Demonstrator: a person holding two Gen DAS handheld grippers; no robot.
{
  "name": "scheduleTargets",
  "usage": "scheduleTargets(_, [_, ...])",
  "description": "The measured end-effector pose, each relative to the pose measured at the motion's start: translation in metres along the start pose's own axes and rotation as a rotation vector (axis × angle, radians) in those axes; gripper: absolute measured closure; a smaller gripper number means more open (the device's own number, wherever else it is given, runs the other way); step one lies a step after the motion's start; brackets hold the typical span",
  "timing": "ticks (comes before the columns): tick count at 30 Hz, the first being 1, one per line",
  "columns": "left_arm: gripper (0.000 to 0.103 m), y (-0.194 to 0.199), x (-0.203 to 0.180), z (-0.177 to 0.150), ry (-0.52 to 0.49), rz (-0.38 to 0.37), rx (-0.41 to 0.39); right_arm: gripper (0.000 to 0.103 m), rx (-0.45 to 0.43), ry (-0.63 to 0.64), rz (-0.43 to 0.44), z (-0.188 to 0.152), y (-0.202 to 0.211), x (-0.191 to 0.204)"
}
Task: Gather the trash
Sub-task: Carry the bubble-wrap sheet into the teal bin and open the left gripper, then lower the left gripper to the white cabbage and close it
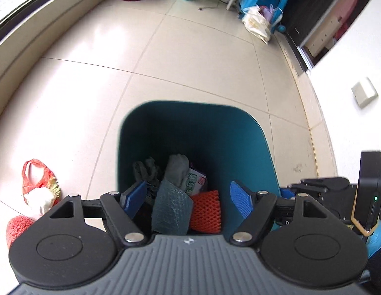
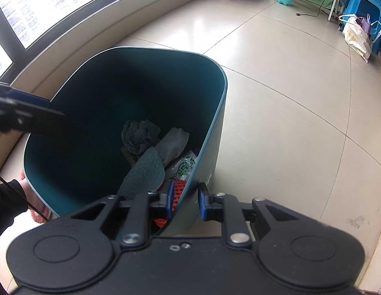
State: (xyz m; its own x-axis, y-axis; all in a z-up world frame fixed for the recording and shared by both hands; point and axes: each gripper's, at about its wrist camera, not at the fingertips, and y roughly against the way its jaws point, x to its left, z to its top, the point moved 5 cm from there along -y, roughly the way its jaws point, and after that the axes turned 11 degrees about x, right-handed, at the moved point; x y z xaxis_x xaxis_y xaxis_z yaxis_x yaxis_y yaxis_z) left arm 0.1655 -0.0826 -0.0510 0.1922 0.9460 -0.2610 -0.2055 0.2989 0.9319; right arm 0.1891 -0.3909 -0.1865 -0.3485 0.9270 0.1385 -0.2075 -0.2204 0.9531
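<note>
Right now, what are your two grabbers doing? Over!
Left gripper open above the dark teal plastic bin. Right gripper straddles the bin wall; grip unclear. Red plastic bag on the floor, uncollected.

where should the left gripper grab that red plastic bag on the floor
Grip the red plastic bag by its upper handle loop, coming from above. The loop stands up, thin and open, while the stuffed body below is wide. The left gripper is open over the bin.
</note>
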Motion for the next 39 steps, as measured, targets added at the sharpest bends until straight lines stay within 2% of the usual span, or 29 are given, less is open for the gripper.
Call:
scheduleTargets(2, [0.020, 0.017, 0.030, 0.009, 0.051, 0.032, -0.060, 0.083, 0.001, -0.003, 0.000, 0.000, 0.000, 0.000])
scheduleTargets(3, [0.020, 0.023, 0.045, 0.013, 0.079, 0.055, -0.078, 0.084, 0.002, -0.006, 0.000, 0.001, 0.000, 0.000])
scheduleTargets(6, [0.020, 0.022, 0.095, 0.020, 0.169, 0.101, -0.082, 0.084, 0.003, -0.005, -0.007, 0.000, -0.001, 0.000])
scheduleTargets(10, [0.020, -0.012, 0.161, 0.020, 0.324, 0.167, -0.002, 0.083, 0.007, -0.008, 0.002, 0.001, -0.001, -0.001])
scheduleTargets(14, [0.020, -0.058, 0.214, 0.011, 0.390, 0.248, 0.094, 0.083, 0.012, -0.006, 0.005, 0.002, -0.001, -0.002])
scheduleTargets(17, [0.020, -0.093, 0.240, 0.004, 0.417, 0.275, 0.164, 0.083, 0.016, -0.009, 0.012, 0.002, -0.002, -0.003])
scheduleTargets(24, [0.020, -0.172, 0.283, -0.016, 0.492, 0.346, 0.283, 0.082, 0.018, -0.009, 0.029, 0.003, -0.001, -0.006])
scheduleTargets(29, [0.020, -0.215, 0.302, -0.026, 0.547, 0.431, 0.341, 0.081, 0.023, -0.015, 0.049, 0.003, 0.000, -0.010])
scheduleTargets(33, [0.020, -0.232, 0.317, -0.031, 0.568, 0.543, 0.366, 0.081, 0.025, -0.020, 0.057, 0.004, 0.000, -0.012])
scheduleTargets(37, [0.020, -0.241, 0.330, -0.035, 0.575, 0.588, 0.398, 0.081, 0.029, -0.023, 0.064, 0.004, 0.000, -0.013])
scheduleTargets(39, [0.020, -0.241, 0.336, -0.039, 0.596, 0.578, 0.397, 0.081, 0.030, -0.025, 0.066, 0.005, 0.000, -0.014])
